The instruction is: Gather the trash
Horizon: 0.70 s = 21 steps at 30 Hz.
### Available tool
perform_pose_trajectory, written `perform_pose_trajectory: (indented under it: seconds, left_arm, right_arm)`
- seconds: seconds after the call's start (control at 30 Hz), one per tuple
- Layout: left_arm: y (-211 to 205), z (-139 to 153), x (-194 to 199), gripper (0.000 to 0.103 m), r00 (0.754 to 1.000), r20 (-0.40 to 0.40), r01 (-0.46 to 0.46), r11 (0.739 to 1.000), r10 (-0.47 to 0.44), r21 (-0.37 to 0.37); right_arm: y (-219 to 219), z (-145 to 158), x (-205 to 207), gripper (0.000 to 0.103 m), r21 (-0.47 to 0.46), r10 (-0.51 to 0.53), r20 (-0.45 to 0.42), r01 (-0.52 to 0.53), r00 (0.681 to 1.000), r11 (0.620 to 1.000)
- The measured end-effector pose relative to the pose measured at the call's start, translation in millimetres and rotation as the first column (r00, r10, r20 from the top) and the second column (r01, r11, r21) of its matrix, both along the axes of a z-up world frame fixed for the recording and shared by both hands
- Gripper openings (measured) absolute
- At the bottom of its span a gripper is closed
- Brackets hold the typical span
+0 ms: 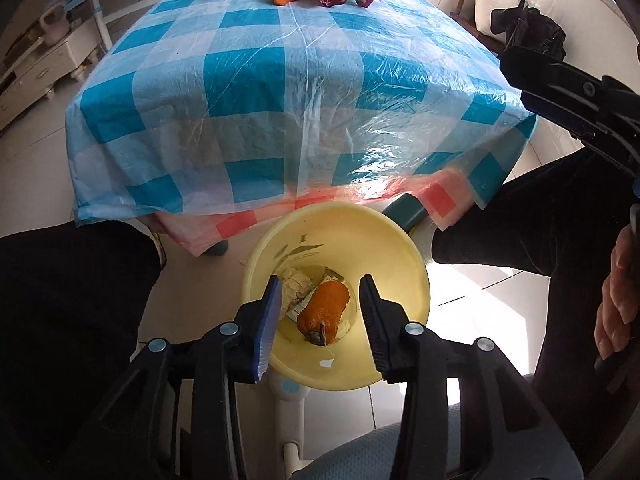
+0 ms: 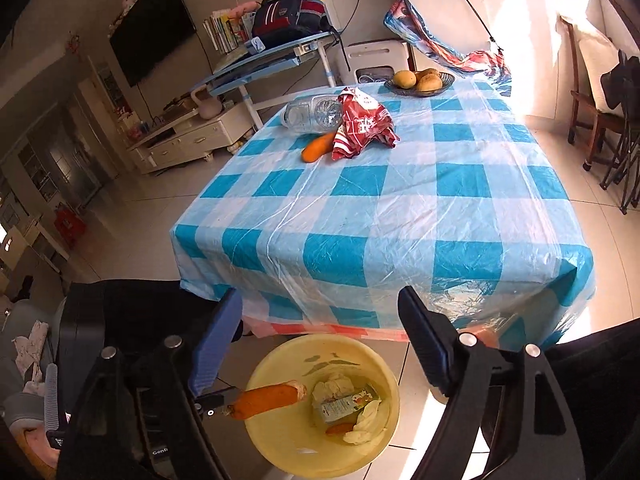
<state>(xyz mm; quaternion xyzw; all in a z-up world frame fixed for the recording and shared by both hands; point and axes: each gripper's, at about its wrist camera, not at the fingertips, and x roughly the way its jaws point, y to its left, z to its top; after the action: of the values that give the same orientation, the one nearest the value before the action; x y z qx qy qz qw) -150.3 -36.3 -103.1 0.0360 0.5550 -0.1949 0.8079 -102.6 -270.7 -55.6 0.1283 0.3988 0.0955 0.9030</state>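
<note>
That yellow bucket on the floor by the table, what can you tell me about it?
The yellow bin is a round, pale plastic tub, wider at the rim, standing upright and open on the tiled floor just under the table's near edge. A faded dark leaf-like print marks its inner wall. Inside lie crumpled tissue, a small carton and orange peel; a carrot-like orange piece hangs over its rim in the right wrist view. The left gripper hangs open above it.

Both wrist views downward; shared bin point(image 1: 400, 248)
</note>
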Motion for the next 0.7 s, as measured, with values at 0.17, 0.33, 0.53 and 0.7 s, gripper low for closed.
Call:
perform_pose_trajectory:
  seconds: [0.17, 0.33, 0.53, 0.7]
  left_arm:
    - [37, 25, 9, 0.084, 0.970, 0.129, -0.194, 0.977, 0.205, -0.093]
    - [67, 40, 15, 0.090, 0.905, 0.200, -0.349, 0.924, 0.375, -0.155]
    - [71, 61, 9, 0.095, 0.833, 0.362, -0.395, 0.908, 0.417, -0.138]
    - [57, 69, 3, 0.096, 0.822, 0.446, -0.359, 0.930, 0.355, -0.079]
  right_arm:
    - [-13, -2, 1, 0.082, 0.052, -0.080, -0.020, 0.081, 0.997, 0.995]
    - [-9, -5, -2, 0.083, 0.021, -0.078, -0.025, 0.078, 0.997, 0.997]
    - [15, -9, 0, 0.084, -0.087, -0.015, -0.014, 0.014, 1.000, 0.996]
    - [35, -11, -2, 0.085, -0.171, 0.048, 0.004, -0.046, 0.999, 0.984]
